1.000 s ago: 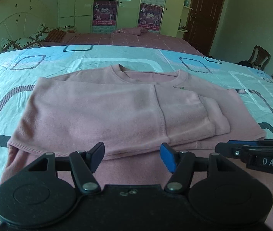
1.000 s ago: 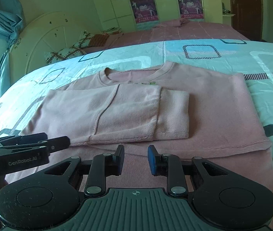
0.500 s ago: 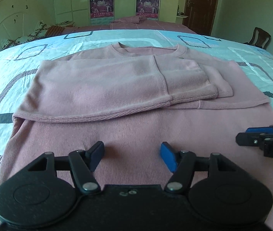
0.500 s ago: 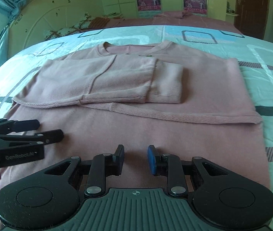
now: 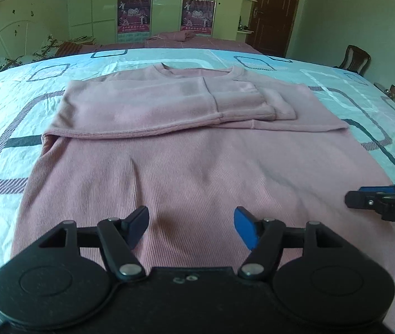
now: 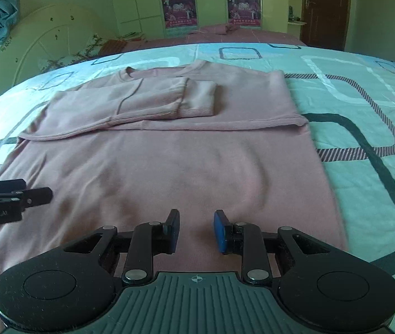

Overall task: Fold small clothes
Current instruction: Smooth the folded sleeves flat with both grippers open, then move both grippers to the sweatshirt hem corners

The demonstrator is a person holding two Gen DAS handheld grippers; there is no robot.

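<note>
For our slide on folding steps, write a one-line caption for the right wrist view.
Right gripper, open and empty, hovers over the pink sweater, sleeves folded across its chest, on the patterned bedspread.

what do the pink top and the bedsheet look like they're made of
Pink top: a soft matte knit, likely cotton; fine ribbing lines run down it and the edges are stitched. Bedsheet: thin smooth woven cloth, printed, with a slight sheen and fine creases.
</note>
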